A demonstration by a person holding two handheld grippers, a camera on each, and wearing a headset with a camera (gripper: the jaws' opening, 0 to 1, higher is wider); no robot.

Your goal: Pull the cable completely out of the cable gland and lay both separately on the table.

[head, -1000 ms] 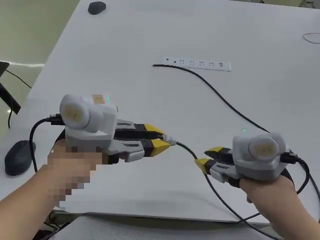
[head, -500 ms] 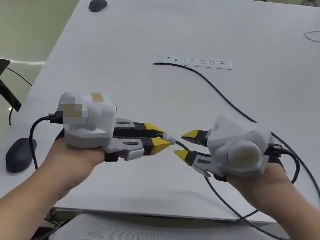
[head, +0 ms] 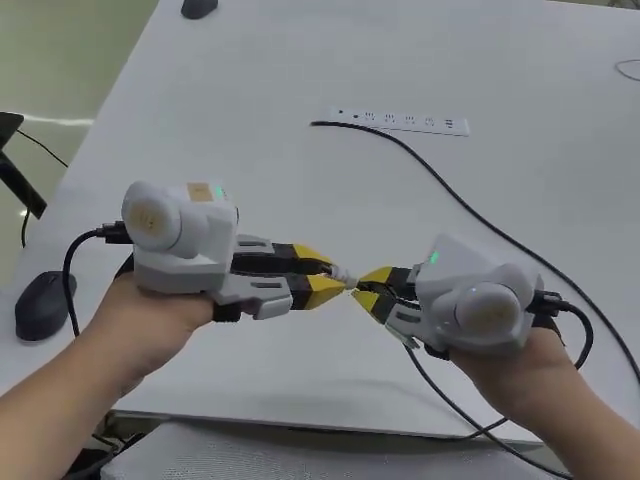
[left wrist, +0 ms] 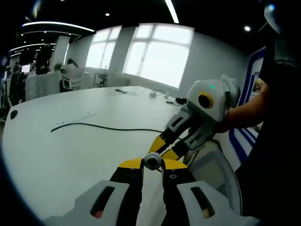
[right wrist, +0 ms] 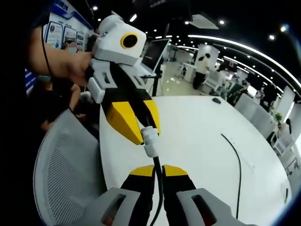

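Here, step in hand: gland and cable both gripped and held up over the near edge of the wide white bench [head: 250,90], ready for the pull apart; judged early in the task, cable not yet out.
Left gripper [head: 335,281]: yellow-tipped fingers closed narrow on the small white plastic cable gland [left wrist: 152,161], nose of the gland poking out past the tips.
Right gripper [head: 368,288]: fingers pinched shut on the thin black cable [right wrist: 157,165] just beside the gland, almost tip to tip with the left gripper.
Cable: threaded into the gland, running back between the right fingers and hanging below that hand toward the near edge.
Pull: straight along the gland's axis, hands drawn apart in one line, no sideways bend at the mouth; probably binding on the seal otherwise.
Grip: firm on the gland body to prevent a slip; enough squeeze on the cable to stop sliding through the pads.
Tightness of the gland nut: cannot tell.
Reach: possibly a regrip nearer the gland partway through; length of cable behind the gland hidden by the left fingers.
Laying down: gland and cable well apart on bare bench, short of the white power strip [head: 405,121] and its black cord toward the far edge.
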